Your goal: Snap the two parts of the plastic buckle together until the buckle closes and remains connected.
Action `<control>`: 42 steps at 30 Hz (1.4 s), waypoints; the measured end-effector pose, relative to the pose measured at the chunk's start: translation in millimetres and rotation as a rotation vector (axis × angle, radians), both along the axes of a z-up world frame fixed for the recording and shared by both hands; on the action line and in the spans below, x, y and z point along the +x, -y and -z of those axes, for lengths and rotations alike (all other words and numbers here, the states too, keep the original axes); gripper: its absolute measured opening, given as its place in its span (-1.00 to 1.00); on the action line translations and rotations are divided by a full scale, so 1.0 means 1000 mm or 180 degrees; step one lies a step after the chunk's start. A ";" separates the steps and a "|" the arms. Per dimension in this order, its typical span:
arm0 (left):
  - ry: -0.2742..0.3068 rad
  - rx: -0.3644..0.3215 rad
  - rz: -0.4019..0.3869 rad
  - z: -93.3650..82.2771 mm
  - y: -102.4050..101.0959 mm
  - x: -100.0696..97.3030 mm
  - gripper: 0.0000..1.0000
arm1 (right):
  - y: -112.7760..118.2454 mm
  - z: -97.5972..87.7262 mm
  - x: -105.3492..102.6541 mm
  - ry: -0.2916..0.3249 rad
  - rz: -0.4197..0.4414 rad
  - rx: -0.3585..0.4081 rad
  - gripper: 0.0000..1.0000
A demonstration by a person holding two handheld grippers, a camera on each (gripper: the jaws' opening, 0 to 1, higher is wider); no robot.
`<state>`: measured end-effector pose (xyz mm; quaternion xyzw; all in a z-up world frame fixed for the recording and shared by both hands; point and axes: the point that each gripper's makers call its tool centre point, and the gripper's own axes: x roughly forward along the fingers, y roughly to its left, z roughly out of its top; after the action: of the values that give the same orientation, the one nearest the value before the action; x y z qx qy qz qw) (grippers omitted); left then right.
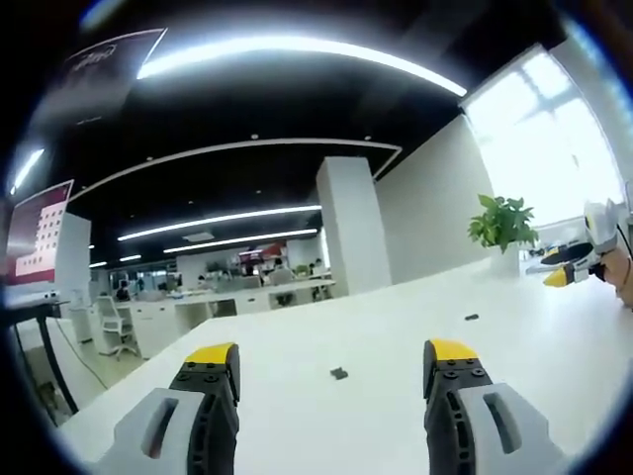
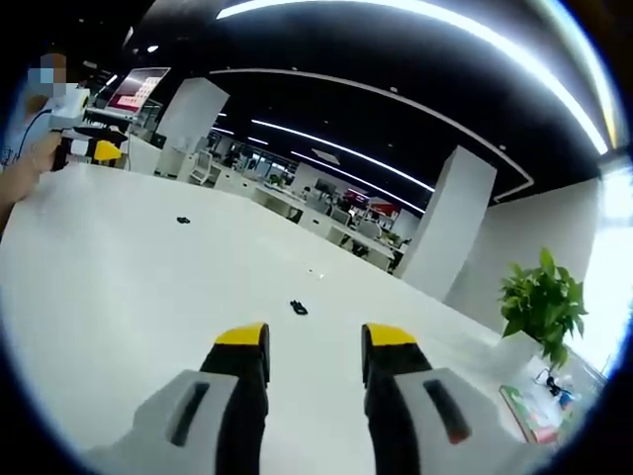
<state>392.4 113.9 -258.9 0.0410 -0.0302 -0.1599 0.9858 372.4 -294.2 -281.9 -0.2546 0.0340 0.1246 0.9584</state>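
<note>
Claws, left point(image 1: 332, 361) and right point(image 2: 315, 341), gape empty; buckle halves point(image 1: 338, 373) point(image 1: 472, 318) lie apart ahead on your tabletop point(image 1: 396, 327).

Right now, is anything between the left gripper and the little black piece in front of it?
No, in the left gripper view just bare white table separates the left gripper from the buckle piece.
</note>
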 end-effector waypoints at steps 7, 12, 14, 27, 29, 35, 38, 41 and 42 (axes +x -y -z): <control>-0.0018 0.0020 0.0021 0.001 0.001 0.001 0.55 | -0.001 -0.001 0.001 -0.0004 0.0004 -0.0018 -0.26; 0.0005 0.0049 0.0032 -0.001 0.002 0.000 0.54 | -0.001 0.000 0.002 -0.0016 0.0012 -0.0032 -0.26; 0.0015 0.0061 0.0034 -0.002 0.002 0.000 0.54 | -0.001 0.000 0.002 -0.0020 0.0011 -0.0035 -0.26; 0.0022 0.0081 0.0037 -0.003 0.002 0.000 0.53 | -0.001 0.001 0.002 -0.0043 0.0022 -0.0069 -0.26; 0.0020 0.0081 0.0039 -0.003 0.002 0.000 0.53 | -0.001 0.002 0.002 -0.0058 0.0032 -0.0079 -0.27; 0.0029 0.0112 0.0059 -0.004 0.003 -0.001 0.51 | 0.000 0.003 0.003 -0.0084 0.0043 -0.0104 -0.27; 0.0042 0.0147 0.0045 -0.005 0.003 -0.002 0.50 | -0.003 0.001 0.002 -0.0038 0.0008 -0.0096 -0.26; 0.0095 0.0195 -0.0007 -0.008 0.001 -0.003 0.50 | -0.004 -0.001 0.002 -0.0012 -0.0004 -0.0076 -0.26; 0.0107 0.0223 -0.0030 -0.009 -0.001 -0.003 0.50 | -0.003 0.000 0.002 -0.0023 0.0011 -0.0090 -0.26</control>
<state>389.0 114.7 -250.3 0.0783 -0.0409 -0.1555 0.9839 374.2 -291.0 -281.8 -0.2675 0.0397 0.1234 0.9548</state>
